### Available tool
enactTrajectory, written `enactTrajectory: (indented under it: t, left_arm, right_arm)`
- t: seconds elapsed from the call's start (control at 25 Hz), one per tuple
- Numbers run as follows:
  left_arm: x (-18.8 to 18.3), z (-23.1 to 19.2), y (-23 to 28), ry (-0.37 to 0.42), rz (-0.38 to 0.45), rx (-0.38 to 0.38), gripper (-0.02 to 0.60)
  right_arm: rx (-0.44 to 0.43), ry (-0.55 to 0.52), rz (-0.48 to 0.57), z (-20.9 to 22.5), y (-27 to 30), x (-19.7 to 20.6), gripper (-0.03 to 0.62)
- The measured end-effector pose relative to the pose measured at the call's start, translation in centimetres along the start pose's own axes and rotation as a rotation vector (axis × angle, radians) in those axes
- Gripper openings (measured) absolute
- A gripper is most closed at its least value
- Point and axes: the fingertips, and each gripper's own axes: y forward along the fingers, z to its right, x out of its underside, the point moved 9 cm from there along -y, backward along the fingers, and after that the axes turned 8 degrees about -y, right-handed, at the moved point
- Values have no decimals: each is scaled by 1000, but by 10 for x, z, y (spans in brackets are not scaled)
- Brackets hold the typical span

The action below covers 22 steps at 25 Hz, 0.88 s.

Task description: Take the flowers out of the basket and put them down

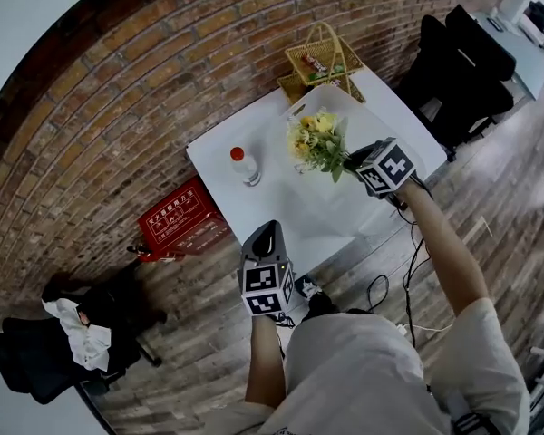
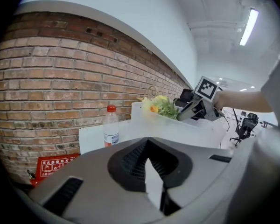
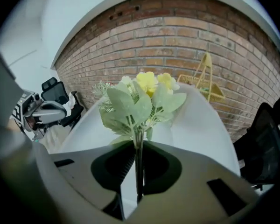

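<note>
Above the middle of the white desk, the flowers hang clear of every surface: a small bunch, yellow heads over pale green leaves. The right hand-held gripper is clamped on the thin stems low down, probably so the heads go uncrushed and the bunch can be laid flat. The yellow wicker basket sits at the desk's far corner by the brick wall, well apart from the bunch. So the taking-out looks done and only the putting-down is left. A red-capped bottle stands upright on the desk near the bunch, so the open desk nearer the person seems the safer spot. The left hand-held gripper waits at the desk's near edge, jaws together on nothing, apparently kept out of the way.
</note>
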Motion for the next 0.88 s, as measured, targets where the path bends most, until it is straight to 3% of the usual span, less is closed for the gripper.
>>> enactTrajectory:
  t: [0.24, 0.44, 0.6, 0.88]
  left_arm:
    - [0, 37, -36, 44, 61, 28, 25]
    - [23, 49, -87, 81, 73, 6, 25]
    - [39, 48, -115, 66, 69, -30, 25]
    - [55, 56, -135, 61, 66, 10, 25]
  right_arm:
    - [84, 5, 162, -45, -64, -6, 60]
    - [123, 33, 274, -88, -103, 5, 60]
    - [178, 67, 370, -121, -123, 7, 60]
    - [159, 110, 420, -168, -135, 25, 61]
